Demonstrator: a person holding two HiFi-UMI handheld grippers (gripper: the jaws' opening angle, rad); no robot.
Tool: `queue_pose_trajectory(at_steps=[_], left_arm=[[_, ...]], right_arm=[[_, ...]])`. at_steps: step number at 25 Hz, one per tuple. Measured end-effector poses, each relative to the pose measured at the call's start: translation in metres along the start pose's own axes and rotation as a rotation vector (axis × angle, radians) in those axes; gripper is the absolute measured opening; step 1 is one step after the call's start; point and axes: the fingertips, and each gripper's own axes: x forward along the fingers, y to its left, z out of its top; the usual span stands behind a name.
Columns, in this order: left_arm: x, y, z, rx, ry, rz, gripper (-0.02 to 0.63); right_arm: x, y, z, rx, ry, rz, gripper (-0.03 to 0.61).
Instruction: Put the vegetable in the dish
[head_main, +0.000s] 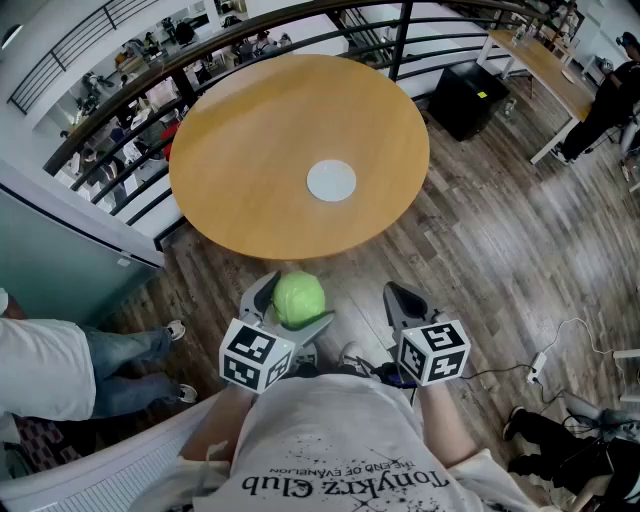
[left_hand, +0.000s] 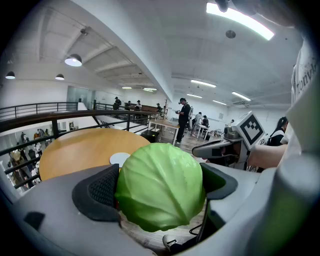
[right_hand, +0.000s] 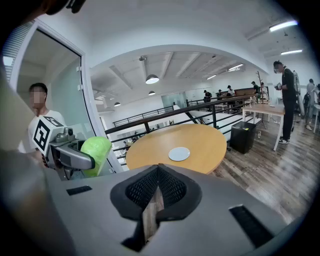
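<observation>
Clamping a round green cabbage (head_main: 299, 298) in the left hand-held gripper (head_main: 292, 306), with jaws spread wide and both dark pads pressed against its sides. Holding it in the air over the wooden floor (head_main: 500, 250), just short of the near edge of the round wooden surface (head_main: 250, 130) and tilted somewhat downward. Looking along those jaws: pale leaf veins filling the whole gap from pad to pad.

Showing a small white dish (head_main: 331, 181) flat on the surface, near its middle, bare and well apart from the cabbage. Carrying nothing else on the wood around it.

Holding the right hand-held gripper (head_main: 400, 296) just beside the left, at about the same height and also off the surface. Pressing its two ribbed pads together at the tips, with nothing between them and only a thin slit of floor visible lower down. Pointing toward the surface and the dish, with a dark railing (head_main: 300, 20) curving behind.
</observation>
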Motion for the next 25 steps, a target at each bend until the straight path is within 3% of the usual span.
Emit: queue_pose_trajectory(at_steps=[25], left_arm=[[-0.009, 0.003, -0.008, -0.013, -0.002, -0.018, 0.492]], right_arm=[[-0.002, 0.009, -0.01, 0.028, -0.006, -0.02, 0.025]])
